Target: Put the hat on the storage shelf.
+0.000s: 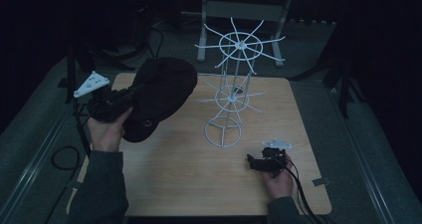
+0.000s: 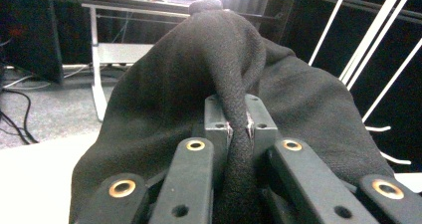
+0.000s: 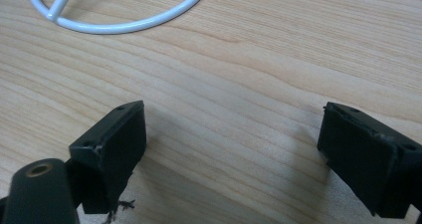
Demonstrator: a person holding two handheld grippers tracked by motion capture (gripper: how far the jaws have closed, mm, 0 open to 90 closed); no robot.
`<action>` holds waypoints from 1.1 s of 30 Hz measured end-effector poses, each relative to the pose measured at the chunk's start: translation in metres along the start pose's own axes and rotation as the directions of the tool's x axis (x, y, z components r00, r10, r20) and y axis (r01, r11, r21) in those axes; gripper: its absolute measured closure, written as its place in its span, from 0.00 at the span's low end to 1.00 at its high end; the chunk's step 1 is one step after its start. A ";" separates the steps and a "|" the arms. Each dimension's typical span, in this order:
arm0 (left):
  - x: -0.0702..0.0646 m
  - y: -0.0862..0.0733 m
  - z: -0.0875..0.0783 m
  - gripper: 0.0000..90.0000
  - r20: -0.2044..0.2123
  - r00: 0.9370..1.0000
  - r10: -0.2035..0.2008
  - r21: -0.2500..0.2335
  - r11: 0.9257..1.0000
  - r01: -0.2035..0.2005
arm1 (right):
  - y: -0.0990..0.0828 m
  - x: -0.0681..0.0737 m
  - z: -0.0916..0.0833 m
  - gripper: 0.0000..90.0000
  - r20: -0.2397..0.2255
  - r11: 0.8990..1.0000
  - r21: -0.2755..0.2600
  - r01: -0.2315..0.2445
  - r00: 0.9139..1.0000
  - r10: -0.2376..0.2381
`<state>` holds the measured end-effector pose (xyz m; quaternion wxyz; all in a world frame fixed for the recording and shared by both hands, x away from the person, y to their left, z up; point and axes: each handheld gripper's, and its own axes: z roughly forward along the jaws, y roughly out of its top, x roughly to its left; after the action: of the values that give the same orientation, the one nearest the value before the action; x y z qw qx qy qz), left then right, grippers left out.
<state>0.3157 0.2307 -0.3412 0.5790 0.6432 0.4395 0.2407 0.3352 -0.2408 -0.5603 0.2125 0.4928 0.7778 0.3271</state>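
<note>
One black hat (image 1: pixel 161 92) is lifted off the table (image 1: pixel 184 169), a fold clenched in the left tool (image 2: pixel 238 129), at nine o'clock of the white wire rack (image 1: pixel 233 84). Hanging it looks still undone. The right tool (image 3: pixel 234 149) rests released at five o'clock.

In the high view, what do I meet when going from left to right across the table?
Left gripper → black cloth → white wire rack → right gripper.
</note>
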 end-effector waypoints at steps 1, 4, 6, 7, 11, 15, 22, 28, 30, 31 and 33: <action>0.000 0.000 0.000 0.94 0.000 1.000 0.000 0.000 1.000 0.000 | 0.000 0.000 0.000 0.13 0.000 1.000 0.000 0.000 1.000 0.000; 0.001 0.001 -0.001 0.94 0.000 1.000 -0.003 -0.008 1.000 0.003 | 0.000 0.000 0.000 0.13 0.000 1.000 0.000 0.000 1.000 0.000; 0.001 0.002 -0.001 0.94 0.001 1.000 -0.004 -0.011 1.000 0.004 | 0.000 0.000 0.000 0.13 -0.001 1.000 0.000 0.000 1.000 0.000; 0.001 0.003 -0.002 0.94 0.003 1.000 -0.006 -0.017 1.000 0.006 | 0.000 0.000 0.000 0.13 -0.001 1.000 -0.001 0.000 1.000 0.000; 0.000 0.005 -0.003 0.94 0.008 1.000 -0.004 -0.024 1.000 0.004 | 0.000 0.000 0.000 0.13 0.000 1.000 0.000 0.000 1.000 0.000; 0.000 0.007 -0.004 0.94 0.020 1.000 -0.007 -0.041 0.999 0.008 | 0.000 0.000 0.000 0.13 0.000 1.000 0.000 0.000 1.000 0.000; -0.001 0.009 -0.005 0.94 0.022 1.000 -0.001 -0.051 0.999 0.002 | 0.000 0.000 0.000 0.13 0.000 1.000 0.000 0.000 1.000 0.000; -0.001 0.012 -0.006 0.94 0.023 1.000 -0.002 -0.059 0.998 0.003 | 0.000 0.000 0.000 0.13 -0.001 1.000 0.000 0.000 1.000 0.000; -0.001 0.013 -0.008 0.94 0.034 0.999 -0.005 -0.069 0.998 0.008 | 0.000 0.000 0.000 0.13 0.000 1.000 0.000 0.000 1.000 0.000; -0.001 0.013 -0.008 0.94 0.034 0.999 -0.005 -0.069 0.998 0.008 | 0.000 0.000 0.000 0.13 0.000 1.000 0.000 0.000 1.000 0.000; 0.000 0.013 -0.009 0.94 0.046 0.999 -0.008 -0.081 0.997 0.011 | 0.000 0.000 0.000 0.13 -0.001 1.000 0.000 0.000 1.000 0.000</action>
<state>0.3125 0.2361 -0.3264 0.6158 0.6222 0.4190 0.2409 0.3352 -0.2408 -0.5603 0.2123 0.4927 0.7779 0.3273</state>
